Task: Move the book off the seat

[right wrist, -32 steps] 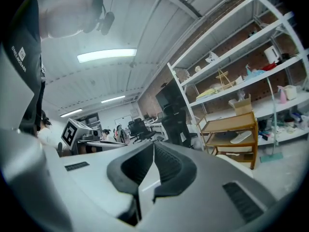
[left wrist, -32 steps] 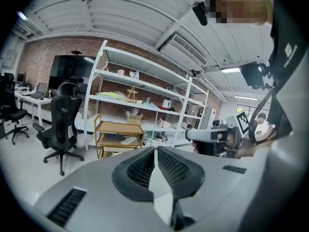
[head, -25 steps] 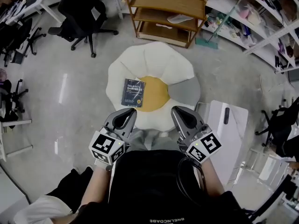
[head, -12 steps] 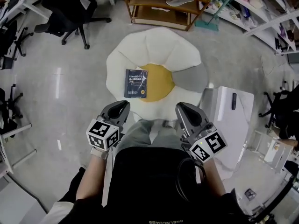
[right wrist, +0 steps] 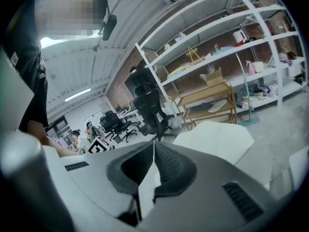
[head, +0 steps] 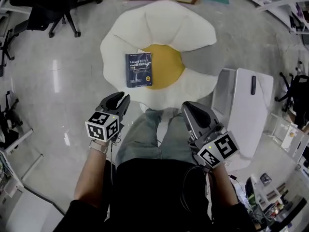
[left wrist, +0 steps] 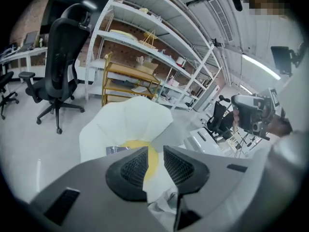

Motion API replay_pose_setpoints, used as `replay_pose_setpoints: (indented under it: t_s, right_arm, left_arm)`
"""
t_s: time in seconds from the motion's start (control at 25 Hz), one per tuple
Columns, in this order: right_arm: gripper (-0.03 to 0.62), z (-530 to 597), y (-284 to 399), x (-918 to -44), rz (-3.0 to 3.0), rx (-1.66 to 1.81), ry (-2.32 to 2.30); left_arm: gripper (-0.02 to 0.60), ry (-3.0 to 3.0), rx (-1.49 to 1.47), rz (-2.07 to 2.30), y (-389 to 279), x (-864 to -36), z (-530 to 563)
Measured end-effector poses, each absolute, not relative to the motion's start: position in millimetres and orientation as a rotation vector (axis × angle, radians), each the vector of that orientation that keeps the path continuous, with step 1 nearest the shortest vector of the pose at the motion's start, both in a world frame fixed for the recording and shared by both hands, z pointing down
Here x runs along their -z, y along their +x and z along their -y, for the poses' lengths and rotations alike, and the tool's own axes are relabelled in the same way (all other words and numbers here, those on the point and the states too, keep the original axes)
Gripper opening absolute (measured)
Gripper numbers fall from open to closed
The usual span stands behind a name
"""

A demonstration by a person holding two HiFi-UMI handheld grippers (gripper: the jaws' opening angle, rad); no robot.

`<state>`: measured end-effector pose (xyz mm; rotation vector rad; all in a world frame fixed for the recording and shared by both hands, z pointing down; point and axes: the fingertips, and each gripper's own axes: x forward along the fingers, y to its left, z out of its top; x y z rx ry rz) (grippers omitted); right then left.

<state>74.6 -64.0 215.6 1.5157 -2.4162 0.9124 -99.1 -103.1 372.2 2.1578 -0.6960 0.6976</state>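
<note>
At the far left, 1 black chair [head: 46, 6] stands on the floor, well apart from the job. Next comes your left claw [head: 120, 98], which has just been opening. Its jaws now stand narrowly apart with nothing between them, and only the seat's yellow middle [left wrist: 145, 151] shows through the gap. Both claws have come down over the last second, and the seat [head: 164, 25] fills more of the head view than it did. I judge that you are closing in and readying the left claw for the pick. The book [head: 139, 70] is not yet touched. It lies flat on the seat, cover up, half on a white petal and half on the left edge of the yellow middle, just ahead of the left claw. Further right, your right claw [head: 190, 108] hangs with its jaws pressed together and empty, nearer the white stand [head: 241, 115] than the book. Count: 1 book, 1 seat, 2 claws, 1 chair in full view, 1 stand with 1 dark thing [head: 253, 85] lying on it.
</note>
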Motion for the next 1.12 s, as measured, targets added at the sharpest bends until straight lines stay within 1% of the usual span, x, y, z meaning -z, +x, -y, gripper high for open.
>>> replay_pose_setpoints:
  t_s: [0.32,0.56,0.8,1.0,1.12]
  right_arm:
    - [0.015,60,78,-286,2.342,-1.030,1.515]
    - [0.015,59,75,-335,2.311,-1.081,1.487]
    - [0.015,60,79,-383,2.287,-1.132,1.489]
    - [0.015,68,75,-427,2.273,-1.158,1.457]
    - [0.015,74,72,-441,2.273,-1.171,1.442]
  left_arm:
    - [0.147,2.048,-0.725,0.715,-105,-468,112]
    - [0.179,1.926,-0.706,0.731,-110,-545,119]
    - [0.205,1.865,-0.748,0.738,-116,-622,124]
    - [0.245,1.821,-0.755,0.735,-119,-688,132]
    - [0.258,1.784,-0.783,0.723,-120,-721,126]
